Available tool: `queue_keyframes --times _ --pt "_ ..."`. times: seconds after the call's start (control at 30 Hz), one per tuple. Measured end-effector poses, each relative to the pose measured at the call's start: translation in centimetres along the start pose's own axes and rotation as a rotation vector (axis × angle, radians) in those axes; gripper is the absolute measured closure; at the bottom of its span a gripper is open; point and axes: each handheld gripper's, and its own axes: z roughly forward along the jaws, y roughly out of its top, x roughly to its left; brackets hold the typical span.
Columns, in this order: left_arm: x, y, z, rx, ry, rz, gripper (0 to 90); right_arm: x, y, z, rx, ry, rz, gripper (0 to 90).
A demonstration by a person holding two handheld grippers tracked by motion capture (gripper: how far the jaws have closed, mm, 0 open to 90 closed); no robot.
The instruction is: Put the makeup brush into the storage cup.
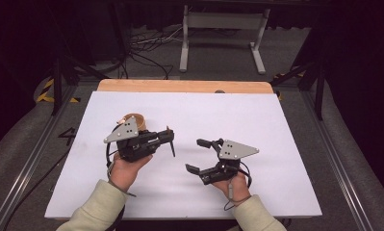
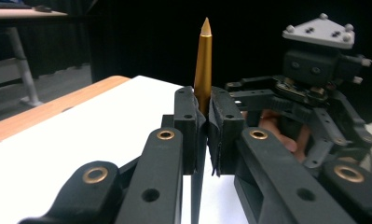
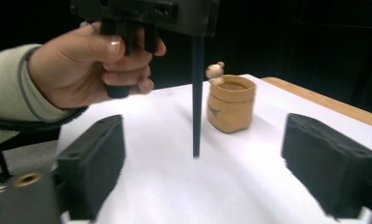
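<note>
My left gripper [image 1: 169,137] is shut on a pen [image 2: 203,65] that stands upright between its jaws. The pen's gold pointed end rises above them, and its thin black shaft [image 3: 197,102] hangs down to just over the white sheet. My right gripper [image 1: 195,155] is a short way to the right of the pen and points toward it. Its jaws are open, with only bare sheet between the pads [image 3: 95,158]. A tan pouch-shaped pot [image 1: 134,119] with a small bear figure [image 3: 215,72] on its rim stands behind the left gripper.
A white sheet [image 1: 237,110] covers the table, and a wooden edge [image 1: 180,85] shows at the far side. Beyond the table stand a grey metal frame [image 1: 223,29] and loose cables on the floor. The person's hand [image 3: 90,65] grips the left gripper's handle.
</note>
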Motion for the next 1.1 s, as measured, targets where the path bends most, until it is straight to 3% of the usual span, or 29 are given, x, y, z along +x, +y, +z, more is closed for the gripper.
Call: queue_keyframes --times 0.3,0.53,0.77,0.87,1.0,1.1 --pt "2.0 1.4 -0.8 -0.001 0.061 -0.019 83.3 -0.6 -0.3 -1.6 -0.008 -0.041 0.035 5.1" --pt "3.5 2.2 -1.3 0.028 0.159 -0.056 83.2 -1.5 -0.6 -2.9 -0.033 -0.052 0.097 2.5" --pt "4.7 3.0 -1.9 0.036 0.241 -0.066 83.2 -2.0 -0.6 -3.4 -0.028 -0.067 0.093 1.8" --pt "5.1 3.2 -2.1 0.014 0.301 -0.091 83.1 -2.2 -0.6 -3.7 -0.03 -0.076 0.097 1.8" --pt "5.3 3.4 -2.0 0.029 0.347 -0.078 83.0 -2.4 -0.7 -3.9 -0.036 -0.086 0.104 1.8" --pt "5.7 3.4 -2.1 0.028 0.389 -0.1 82.9 -2.5 -0.7 -4.1 -0.038 -0.093 0.104 1.8"
